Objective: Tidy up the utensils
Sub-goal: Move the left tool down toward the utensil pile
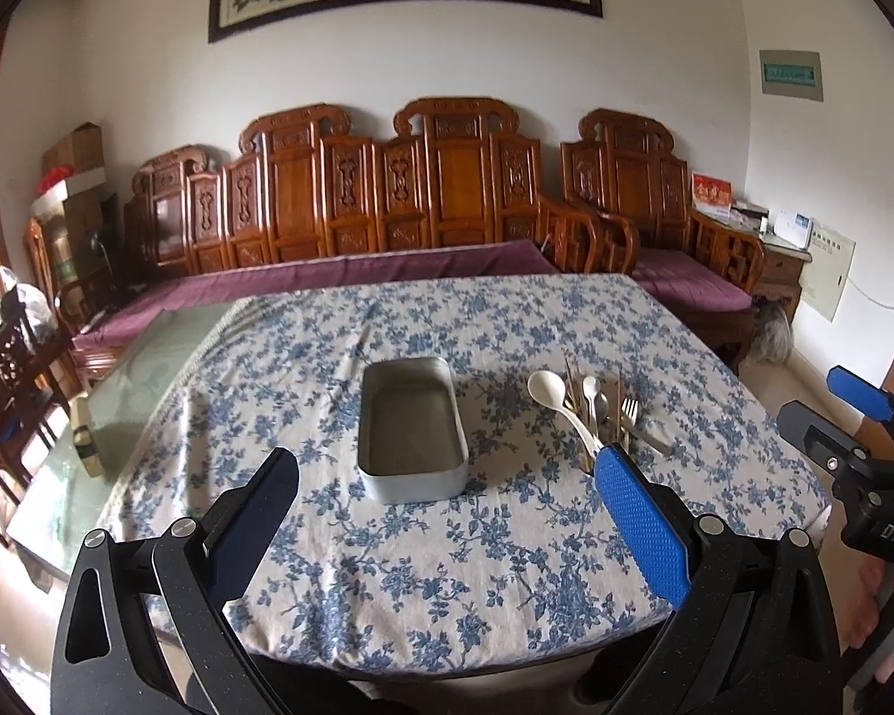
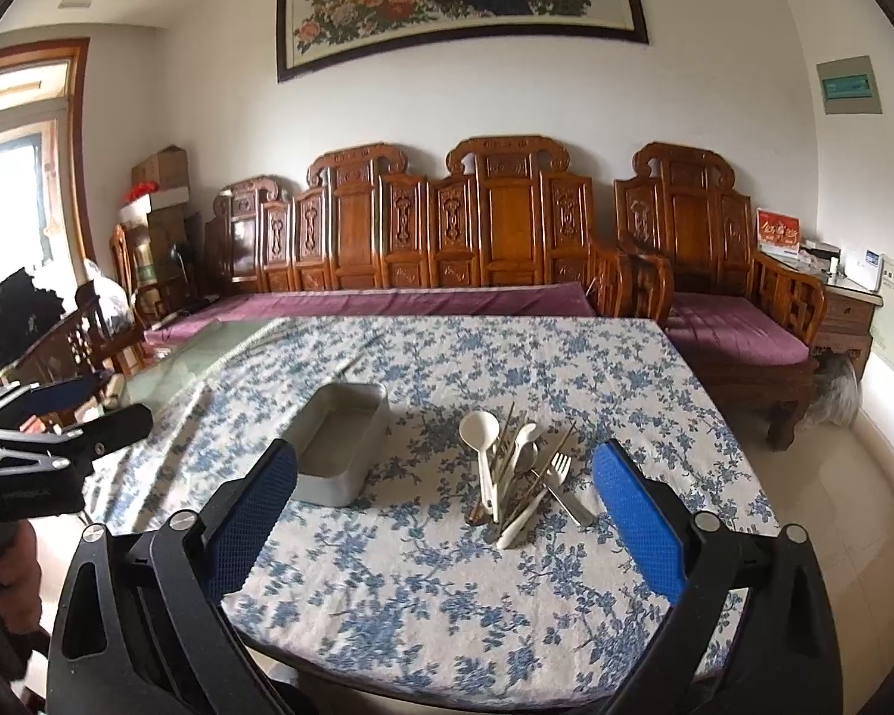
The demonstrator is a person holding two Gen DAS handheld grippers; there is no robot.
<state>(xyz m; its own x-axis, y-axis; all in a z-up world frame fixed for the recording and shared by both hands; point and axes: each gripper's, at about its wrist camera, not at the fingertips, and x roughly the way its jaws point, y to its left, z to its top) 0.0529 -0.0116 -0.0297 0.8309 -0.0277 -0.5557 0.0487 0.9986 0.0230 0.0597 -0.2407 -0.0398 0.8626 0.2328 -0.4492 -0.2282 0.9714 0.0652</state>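
Left hand-held gripper (image 1: 447,512), left wrist view: fingers spread wide apart, nothing between them, held above the near edge of the bench (image 1: 387,625), which is covered in a blue-flowered cloth. Metal tin (image 1: 411,435): rectangular, open-topped, nothing visible in it, long axis running away from the camera; it lies ahead of the gripper, between the lines of the two fingers. Utensil pile (image 1: 596,411): to the right of the tin and apart from it, just beyond the blue pad of the right finger (image 1: 640,524), which hides the near ends of the handles. Large white spoon (image 1: 551,396): bowl towards the far side, handle running near-right. Fork (image 1: 629,414): tines pointing away. Chopsticks in the pile point away as well. Right hand-held gripper (image 1: 852,423): at the right edge, off the side of the bench, its handle in a hand low at the frame edge.

Right hand-held gripper (image 2: 447,512), right wrist view: fingers wide apart, gripping nothing, above the near part of the bench. Utensil pile (image 2: 521,476): straight ahead between the fingers, handles towards the camera, bowls and tines away. Tin (image 2: 340,447): left of the pile, long axis angled away to the right, its near corner just behind the left finger. Left hand-held gripper (image 2: 71,417): at the left edge, fingers apart, gripped by a hand (image 2: 0,560).
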